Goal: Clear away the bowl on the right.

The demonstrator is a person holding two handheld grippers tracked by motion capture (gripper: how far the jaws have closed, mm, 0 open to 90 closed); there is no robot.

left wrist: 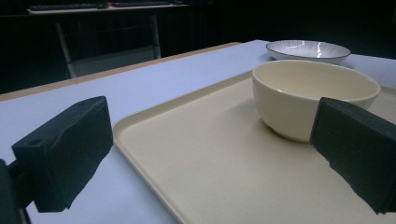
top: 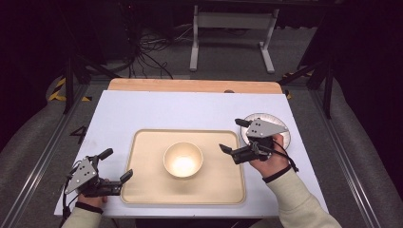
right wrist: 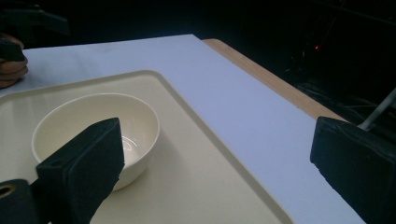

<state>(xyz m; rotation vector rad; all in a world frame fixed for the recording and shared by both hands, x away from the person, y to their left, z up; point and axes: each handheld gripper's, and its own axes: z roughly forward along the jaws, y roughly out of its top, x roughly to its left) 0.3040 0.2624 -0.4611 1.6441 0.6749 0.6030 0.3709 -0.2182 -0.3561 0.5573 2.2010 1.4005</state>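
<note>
The right tool and its grey plate cover much of the white plate at the counter's right. In the left gripper view, the cream bowl's near right side sits behind a jaw.

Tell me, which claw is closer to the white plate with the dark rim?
The right. The right claw hangs just at the plate's near-left rim, with the hand partly over it. The left claw sits across the table, at the tray's near-left corner.
</note>
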